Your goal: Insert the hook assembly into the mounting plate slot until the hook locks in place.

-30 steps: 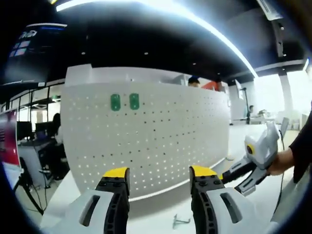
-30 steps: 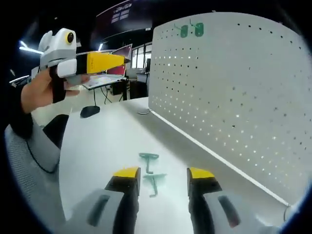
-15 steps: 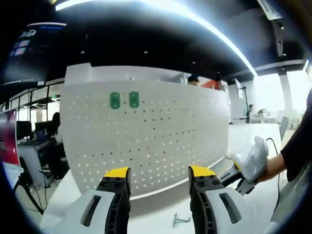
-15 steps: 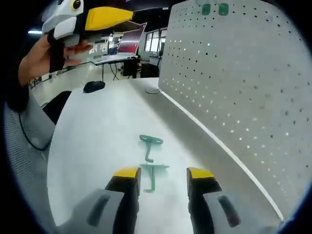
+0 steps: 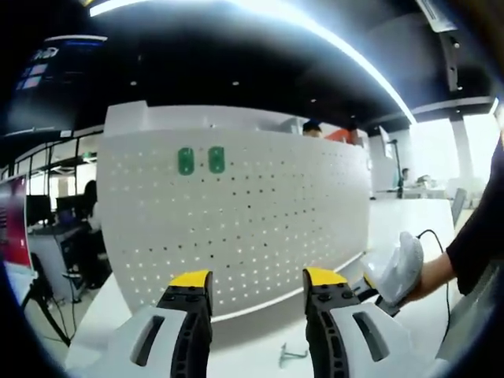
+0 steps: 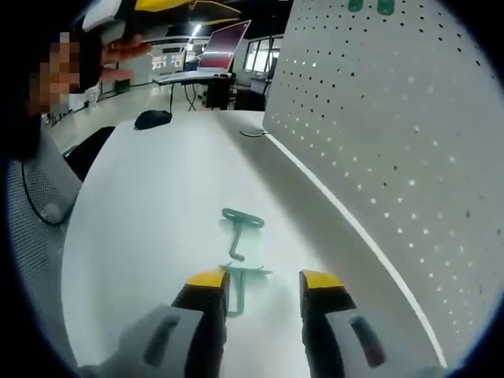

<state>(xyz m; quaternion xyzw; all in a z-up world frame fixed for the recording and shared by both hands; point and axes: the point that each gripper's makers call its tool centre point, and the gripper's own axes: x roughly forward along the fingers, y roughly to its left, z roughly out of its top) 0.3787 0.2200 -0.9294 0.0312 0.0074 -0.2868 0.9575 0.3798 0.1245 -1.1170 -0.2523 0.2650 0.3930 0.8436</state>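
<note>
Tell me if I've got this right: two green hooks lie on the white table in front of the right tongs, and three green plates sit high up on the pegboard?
Not quite. The pegboard carries two green plates, not three, as the left gripper view shows. The rest holds: two green hooks lie on the white table just ahead of the open right tongs.

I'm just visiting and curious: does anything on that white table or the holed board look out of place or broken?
Nothing looks damaged. Two green hooks lie flat on the white table, off the pegboard, where two green plates sit near its top. The right gripper hovers with open jaws over the nearer hook.
</note>
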